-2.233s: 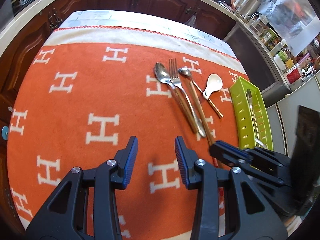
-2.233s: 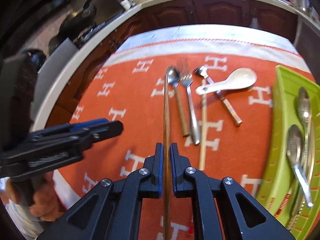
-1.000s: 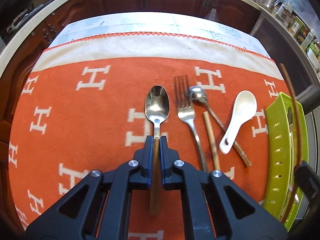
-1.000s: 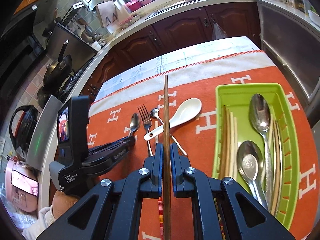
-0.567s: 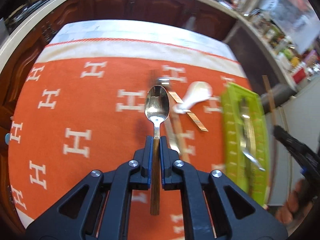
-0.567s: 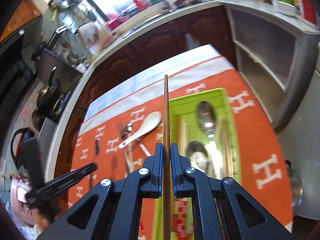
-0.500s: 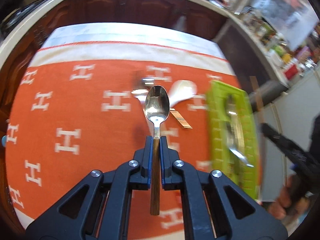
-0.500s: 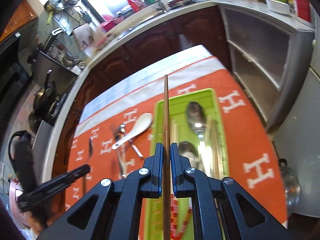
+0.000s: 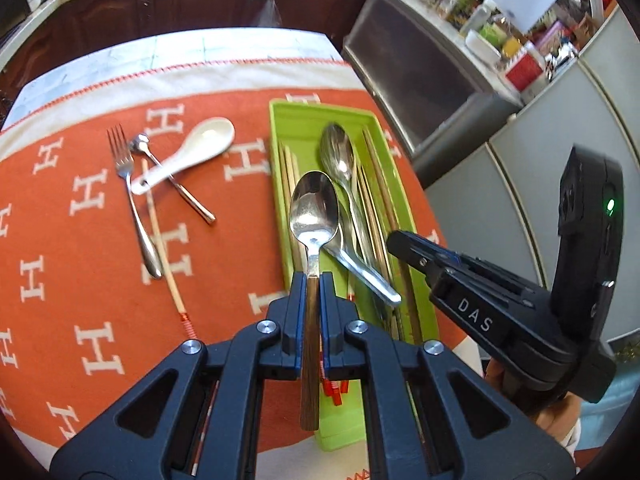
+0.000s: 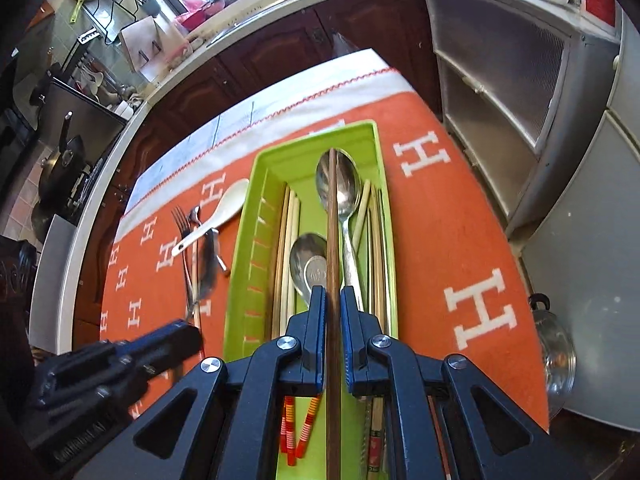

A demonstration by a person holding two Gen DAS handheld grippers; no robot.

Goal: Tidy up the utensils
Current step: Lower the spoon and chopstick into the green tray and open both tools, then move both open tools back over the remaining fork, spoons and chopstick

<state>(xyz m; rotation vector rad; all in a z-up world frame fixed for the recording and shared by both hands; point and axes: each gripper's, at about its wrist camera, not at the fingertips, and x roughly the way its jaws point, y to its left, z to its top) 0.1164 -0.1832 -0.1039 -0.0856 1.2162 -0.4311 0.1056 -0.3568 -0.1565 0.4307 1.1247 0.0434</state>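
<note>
My left gripper (image 9: 312,282) is shut on the wooden handle of a steel spoon (image 9: 314,210), whose bowl hangs over the green tray (image 9: 280,128). Over the same tray (image 10: 256,184), my right gripper (image 10: 331,300) is shut on a dark brown chopstick (image 10: 331,216) pointing along its length. In the left wrist view the right gripper (image 9: 404,242) sits at the tray's right side. The tray holds two spoons (image 10: 340,180) and several chopsticks (image 10: 286,248). A fork (image 9: 128,184), a small spoon (image 9: 172,176), a white ceramic spoon (image 9: 192,152) and a pale chopstick (image 9: 164,248) lie on the orange cloth.
The orange cloth (image 9: 80,240) covers a table with dark cabinets behind. Grey cabinet fronts (image 10: 500,80) stand close to the table's right edge. A steel pot lid (image 10: 556,356) sits low at the right. A hand (image 9: 556,428) holds the right gripper.
The left gripper lifted the spoon off the cloth and swung right, over the tray. The right gripper carried its chopstick from beside the tray to above its middle, lower down.
</note>
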